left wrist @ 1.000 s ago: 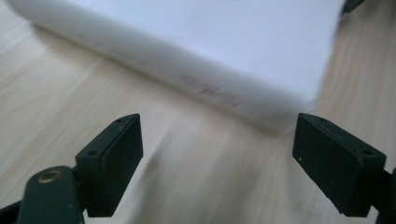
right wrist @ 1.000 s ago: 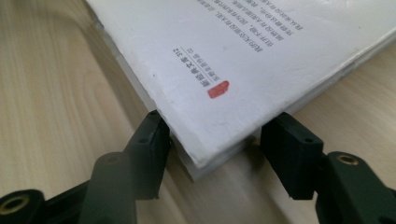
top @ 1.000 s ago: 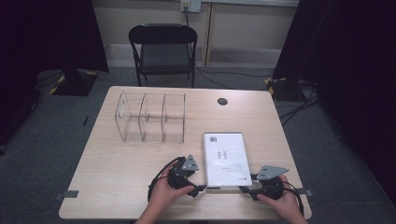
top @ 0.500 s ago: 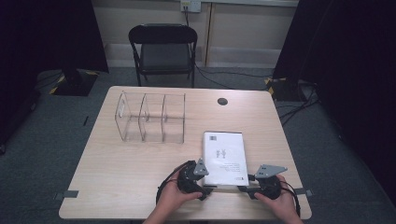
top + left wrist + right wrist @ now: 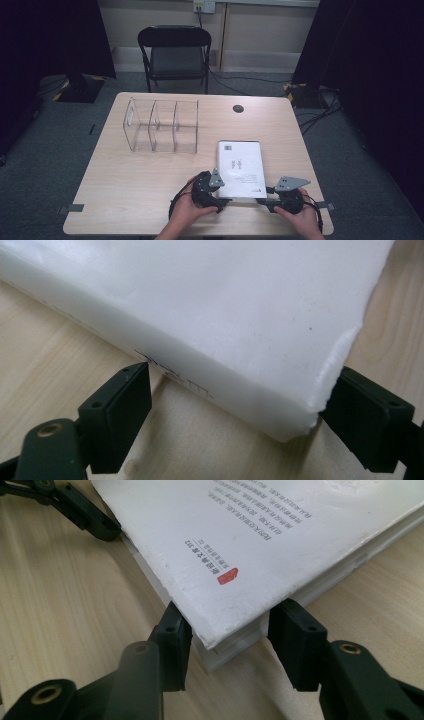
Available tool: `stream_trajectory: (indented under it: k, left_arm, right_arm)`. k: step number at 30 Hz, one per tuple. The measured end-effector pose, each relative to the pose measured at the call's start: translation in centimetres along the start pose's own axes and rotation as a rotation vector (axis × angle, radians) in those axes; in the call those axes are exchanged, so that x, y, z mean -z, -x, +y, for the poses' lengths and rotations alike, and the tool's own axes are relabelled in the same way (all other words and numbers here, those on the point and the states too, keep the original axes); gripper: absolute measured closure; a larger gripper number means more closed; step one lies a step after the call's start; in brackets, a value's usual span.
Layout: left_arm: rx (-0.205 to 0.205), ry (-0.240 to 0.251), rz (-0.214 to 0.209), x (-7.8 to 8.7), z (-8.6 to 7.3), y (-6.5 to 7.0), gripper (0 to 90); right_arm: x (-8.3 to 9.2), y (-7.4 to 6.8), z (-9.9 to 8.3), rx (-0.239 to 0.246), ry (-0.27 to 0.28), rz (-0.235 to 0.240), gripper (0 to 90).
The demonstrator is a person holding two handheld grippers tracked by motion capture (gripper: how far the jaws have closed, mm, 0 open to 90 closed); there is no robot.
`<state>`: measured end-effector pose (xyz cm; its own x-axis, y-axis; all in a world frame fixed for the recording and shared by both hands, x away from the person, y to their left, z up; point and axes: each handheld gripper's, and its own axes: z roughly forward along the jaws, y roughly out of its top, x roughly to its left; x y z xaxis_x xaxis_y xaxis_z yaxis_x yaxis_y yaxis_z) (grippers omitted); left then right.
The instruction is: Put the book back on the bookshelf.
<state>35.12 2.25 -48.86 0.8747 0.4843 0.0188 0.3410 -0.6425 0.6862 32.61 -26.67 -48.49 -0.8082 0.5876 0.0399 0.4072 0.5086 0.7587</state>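
Observation:
A white book (image 5: 240,167) lies flat on the wooden table (image 5: 140,200), near its front edge. My left gripper (image 5: 223,202) is at the book's near left corner. In the left gripper view its jaws stand wide, open (image 5: 243,375), around that corner of the book (image 5: 225,305); the right-hand jaw touches the corner's edge. My right gripper (image 5: 263,202) is at the near right corner. Its jaws (image 5: 231,611) have just been closing and now stand close on either side of the book's corner (image 5: 250,540), with no clear squeeze showing. The left gripper's jaw (image 5: 85,510) lies at the far corner.
A clear three-compartment organiser (image 5: 162,125) stands at the back left of the table. A dark round grommet (image 5: 238,108) sits near the far edge. A black folding chair (image 5: 175,50) stands behind the table. Bare tabletop stretches left of the book.
My left hand has edged right, up to the book's near left corner. The right hand has kept its place at the other corner.

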Motion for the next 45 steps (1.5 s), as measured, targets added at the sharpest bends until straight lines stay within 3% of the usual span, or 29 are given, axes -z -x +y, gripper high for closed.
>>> stream_trajectory:
  k: [5,9,12,15,16,18,21,23,25,26,27,28,29,32,34,35,37,39,42,45]
  left_arm:
    - [-0.026,0.006,0.027,0.3,0.6,0.0,15.6]
    - [-0.088,0.017,0.037,1.2,1.3,0.1,15.6]
    - [-0.149,0.007,0.013,1.5,2.2,0.4,15.5]
    - [-0.169,0.011,0.014,1.3,2.7,0.8,15.8]
    - [-0.206,0.007,0.017,0.7,3.3,1.1,14.2]
    - [-0.236,-0.006,0.033,0.2,3.9,1.6,13.0]
    - [-0.255,-0.001,0.035,-0.4,4.6,2.1,12.8]
    - [-0.270,-0.014,0.047,-0.7,4.9,2.3,10.0]
    - [-0.319,-0.025,0.093,-1.6,5.1,3.0,7.2]
    - [-0.319,-0.025,0.093,-1.6,5.1,3.0,5.4]
    - [-0.343,-0.042,0.106,-1.7,5.2,3.2,5.4]
    - [-0.368,-0.023,0.146,-1.8,5.1,3.4,10.8]
    - [-0.354,-0.023,0.138,-1.8,5.1,3.3,12.9]
    - [-0.365,-0.029,0.118,-1.4,5.3,3.2,15.8]
    - [-0.359,-0.010,0.102,-1.0,5.4,3.5,24.8]
    - [-0.379,-0.022,0.093,-0.7,5.5,3.5,32.3]
    - [-0.379,-0.025,0.089,-0.4,5.6,3.5,39.9]
    - [-0.360,-0.022,0.079,-0.3,5.7,3.5,42.2]
    - [-0.368,-0.051,0.069,0.0,6.1,3.4,44.0]
    - [-0.359,-0.045,0.059,0.2,6.2,3.2,44.5]
  right_arm:
    - [0.2,-0.1,0.1,0.000,0.011,0.001,54.2]
    - [0.4,0.0,0.3,-0.001,0.018,0.000,54.2]
    - [0.4,-0.1,0.4,-0.001,0.024,-0.002,54.2]
    - [0.4,-0.1,0.5,0.000,0.022,-0.003,54.2]
    - [0.5,-0.1,0.5,0.003,0.021,-0.001,54.2]
    - [0.5,-0.1,0.5,0.002,0.026,-0.002,54.3]
    - [0.5,-0.1,0.6,0.003,0.028,-0.003,54.2]
    - [0.5,-0.1,0.6,0.003,0.026,-0.003,54.2]
    - [0.5,-0.1,0.6,0.004,0.026,-0.003,54.2]
    - [0.5,-0.1,0.6,0.004,0.026,-0.003,54.2]
    - [0.5,-0.1,0.6,0.002,0.026,-0.001,54.2]
    - [0.5,-0.1,0.6,0.000,0.019,0.001,54.1]
    - [0.5,-0.1,0.6,-0.002,0.018,0.002,54.1]
    - [0.4,0.0,0.5,-0.013,0.014,0.009,54.0]
    - [0.4,0.0,0.5,-0.011,0.010,0.010,53.9]
    - [0.4,0.1,0.5,-0.016,0.021,0.005,53.9]
    - [0.5,0.2,0.5,-0.018,0.034,0.003,53.3]
    - [0.5,0.2,0.5,-0.020,0.040,0.014,51.0]
    - [0.3,0.0,0.4,0.007,0.029,0.009,47.5]
    - [0.0,0.1,0.2,0.020,0.006,0.005,46.6]
